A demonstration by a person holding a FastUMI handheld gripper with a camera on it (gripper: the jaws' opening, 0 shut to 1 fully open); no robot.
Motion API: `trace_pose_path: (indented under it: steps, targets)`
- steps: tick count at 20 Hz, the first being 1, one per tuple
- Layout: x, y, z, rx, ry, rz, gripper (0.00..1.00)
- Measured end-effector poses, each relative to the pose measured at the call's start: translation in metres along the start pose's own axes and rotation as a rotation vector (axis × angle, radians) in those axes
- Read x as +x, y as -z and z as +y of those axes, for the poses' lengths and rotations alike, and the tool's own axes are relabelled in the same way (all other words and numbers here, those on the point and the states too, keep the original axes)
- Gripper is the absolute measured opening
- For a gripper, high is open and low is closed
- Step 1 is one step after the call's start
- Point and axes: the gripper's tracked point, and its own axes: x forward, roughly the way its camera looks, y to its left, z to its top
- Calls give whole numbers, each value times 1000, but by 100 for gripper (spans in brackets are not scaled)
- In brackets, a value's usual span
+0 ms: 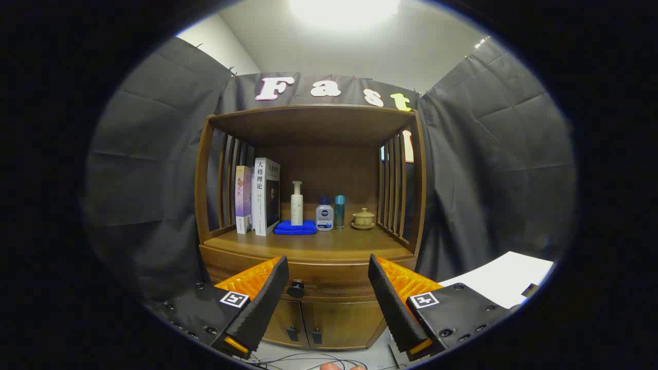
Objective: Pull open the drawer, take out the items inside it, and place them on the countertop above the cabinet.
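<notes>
The gripper point(327, 280) is held with its fingers spread wide and nothing between them, short of the wooden cabinet point(313, 241). The drawer point(329, 285) is seen shut in the band just below the countertop point(308, 246), and its dark round knob point(295, 289) sits close beside the left fingertip, toward the left end of the drawer front. The items to be taken out are hidden inside. Along the back edge of the countertop books point(259, 198) are stood at the left corner, a pump bottle point(296, 204) is set on a blue cloth point(295, 227) near the middle, two small bottles point(330, 213) are placed beside it, and a lidded cup point(363, 218) rests toward the right corner. The front strip of the countertop is left bare. The step in hand is judged to be the reach for the knob. It would best be done by shifting the gripper leftward until the knob is centred between the fingers, then closing squarely on it and drawing straight back, level with the drawer's run, so that the pads are not slipped off a small round grip. Two lower doors point(321, 321) with small handles should be left alone.
</notes>
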Motion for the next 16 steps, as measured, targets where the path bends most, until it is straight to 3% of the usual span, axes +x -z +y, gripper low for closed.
trace_pose_path:
  steps: [16]
  targets:
    - [18, 39, 13, 17, -39, 67, 98]
